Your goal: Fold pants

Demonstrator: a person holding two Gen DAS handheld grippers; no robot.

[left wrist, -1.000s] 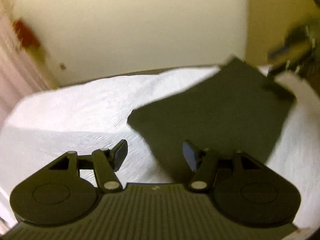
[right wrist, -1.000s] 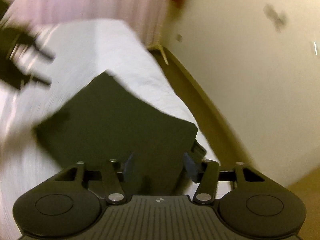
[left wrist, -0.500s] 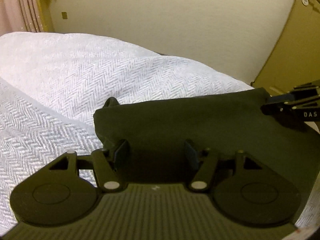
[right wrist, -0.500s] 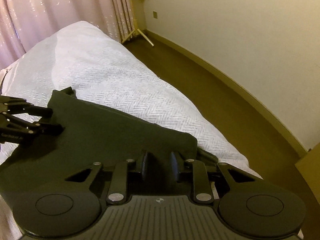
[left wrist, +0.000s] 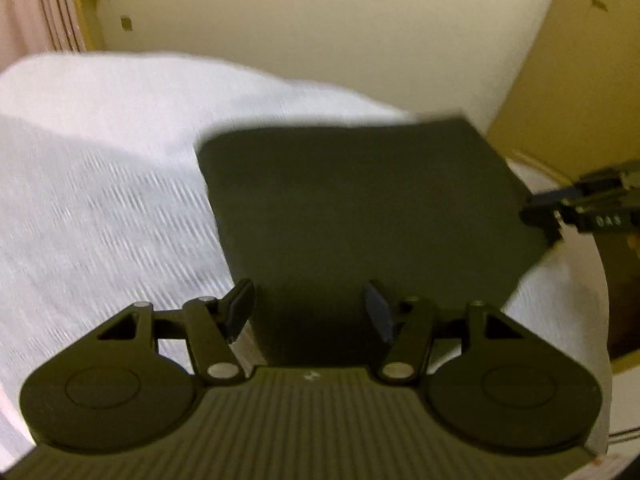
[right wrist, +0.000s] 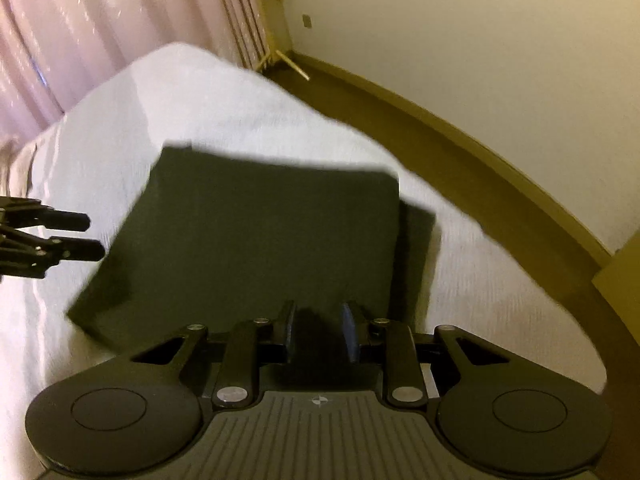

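The dark pants (left wrist: 360,208) lie folded into a rough rectangle on the white bed (left wrist: 100,200). My left gripper (left wrist: 308,312) is open over their near edge, with nothing between its fingers. In the right wrist view the pants (right wrist: 260,232) show a lower layer sticking out at the right. My right gripper (right wrist: 318,324) has its fingers drawn close with dark fabric between them at the near edge. From the left wrist view the right gripper (left wrist: 560,208) sits at the pants' right corner. The left gripper (right wrist: 86,236) stands just off their left edge. Both views are motion-blurred.
The bed's (right wrist: 140,120) far side drops to a brown floor (right wrist: 440,140) along a cream wall (right wrist: 480,60). Pink curtains (right wrist: 80,40) hang behind the bed's head. A wooden door (left wrist: 580,80) stands at the right.
The pants, stretched and lifted half a second ago, now lie flatter as a squarer rectangle. Both cameras have pulled back and up. The left gripper stayed open and the right fingers stayed close together.
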